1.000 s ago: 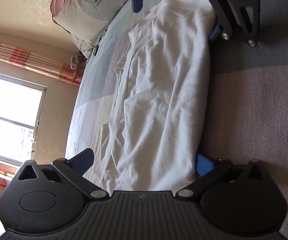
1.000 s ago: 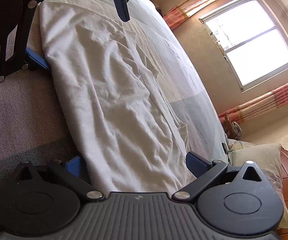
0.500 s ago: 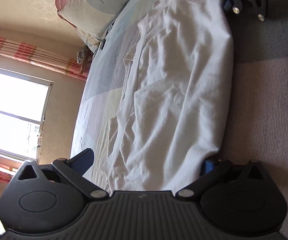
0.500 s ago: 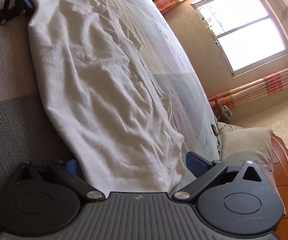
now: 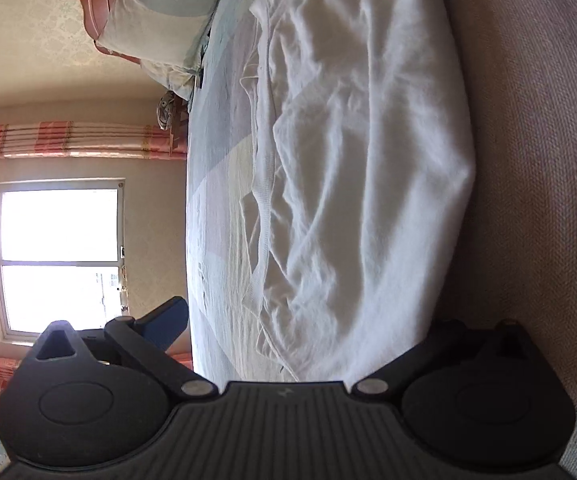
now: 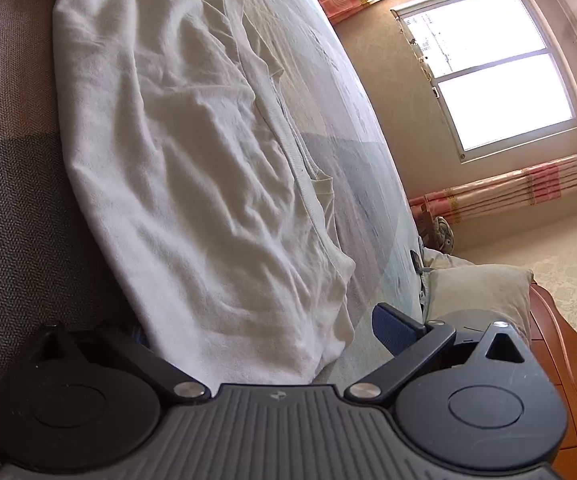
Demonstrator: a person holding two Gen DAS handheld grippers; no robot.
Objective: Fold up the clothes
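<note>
- Left tool (image 5: 300,344) and right tool (image 6: 256,340) have pulled apart since a second ago; neither now shows in the other's view.
- White garment (image 5: 352,152) lies folded lengthwise on the bed (image 5: 216,216), stretched flatter.
- Both tools wide open, straddling the garment ends, gripping nothing.

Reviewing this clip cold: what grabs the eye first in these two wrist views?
A rumpled white garment fills the middle of both views, lying lengthwise on the pale bed sheet beside a brown blanket. Next comes the bright window with pink striped curtains. The left hand-held gripper and right hand-held gripper each straddle an end of the garment, jaws open.
</note>
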